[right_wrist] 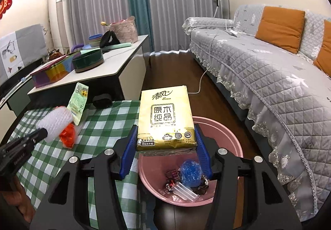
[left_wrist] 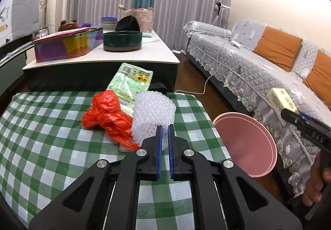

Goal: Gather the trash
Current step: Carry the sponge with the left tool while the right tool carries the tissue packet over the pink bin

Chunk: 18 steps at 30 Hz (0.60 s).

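Note:
My left gripper (left_wrist: pixel 164 126) is shut on a white foam net sleeve (left_wrist: pixel 153 112) over the green checked table (left_wrist: pixel 51 147); it also shows in the right wrist view (right_wrist: pixel 55 121). A crumpled red plastic bag (left_wrist: pixel 107 116) and a green printed packet (left_wrist: pixel 130 81) lie beside it. My right gripper (right_wrist: pixel 165 137) is shut on a yellow tissue pack (right_wrist: pixel 165 120), held above the pink bin (right_wrist: pixel 227 143). The bin holds a blue bag (right_wrist: pixel 190 172), wrappers and clear sticks. In the left wrist view the tissue pack (left_wrist: pixel 282 99) and the bin (left_wrist: pixel 248 143) are at the right.
A white side table (left_wrist: pixel 124 54) behind carries a green round tin (left_wrist: pixel 123 41), a colourful box (left_wrist: pixel 66 46) and bowls. A grey quilted sofa (right_wrist: pixel 269 77) with orange cushions runs along the right. A white cable (right_wrist: pixel 201 81) lies on the wood floor.

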Available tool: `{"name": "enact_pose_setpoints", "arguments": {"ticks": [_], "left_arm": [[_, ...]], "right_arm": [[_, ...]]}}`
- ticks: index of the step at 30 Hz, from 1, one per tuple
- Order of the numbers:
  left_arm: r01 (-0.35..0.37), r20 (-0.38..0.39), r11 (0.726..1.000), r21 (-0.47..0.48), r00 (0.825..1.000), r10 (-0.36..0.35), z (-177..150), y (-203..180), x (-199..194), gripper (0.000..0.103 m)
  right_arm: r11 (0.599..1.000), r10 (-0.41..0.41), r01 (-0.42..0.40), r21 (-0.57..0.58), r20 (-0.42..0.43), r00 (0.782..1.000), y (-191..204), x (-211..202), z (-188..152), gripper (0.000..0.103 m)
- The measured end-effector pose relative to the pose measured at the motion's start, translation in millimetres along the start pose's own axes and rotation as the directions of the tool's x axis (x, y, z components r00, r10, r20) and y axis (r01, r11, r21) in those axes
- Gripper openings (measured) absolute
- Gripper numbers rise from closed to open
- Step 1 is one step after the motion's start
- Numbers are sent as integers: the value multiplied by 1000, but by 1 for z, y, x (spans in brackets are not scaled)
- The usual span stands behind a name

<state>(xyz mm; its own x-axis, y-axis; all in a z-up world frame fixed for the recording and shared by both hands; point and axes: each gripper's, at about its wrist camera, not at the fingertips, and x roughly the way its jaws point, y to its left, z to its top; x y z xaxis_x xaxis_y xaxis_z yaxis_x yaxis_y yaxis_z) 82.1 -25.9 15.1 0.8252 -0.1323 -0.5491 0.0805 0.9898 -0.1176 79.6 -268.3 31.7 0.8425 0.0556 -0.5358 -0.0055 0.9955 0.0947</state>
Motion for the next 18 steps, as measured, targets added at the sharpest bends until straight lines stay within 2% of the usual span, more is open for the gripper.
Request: {"name": "enact_pose_setpoints", "arguments": {"ticks": [18], "left_arm": [[38,-39,998,46,999,-36,-1,-46,24,5]], "right_arm": [[999,-26,25,27,31,999,-22,9,16,53]]}}
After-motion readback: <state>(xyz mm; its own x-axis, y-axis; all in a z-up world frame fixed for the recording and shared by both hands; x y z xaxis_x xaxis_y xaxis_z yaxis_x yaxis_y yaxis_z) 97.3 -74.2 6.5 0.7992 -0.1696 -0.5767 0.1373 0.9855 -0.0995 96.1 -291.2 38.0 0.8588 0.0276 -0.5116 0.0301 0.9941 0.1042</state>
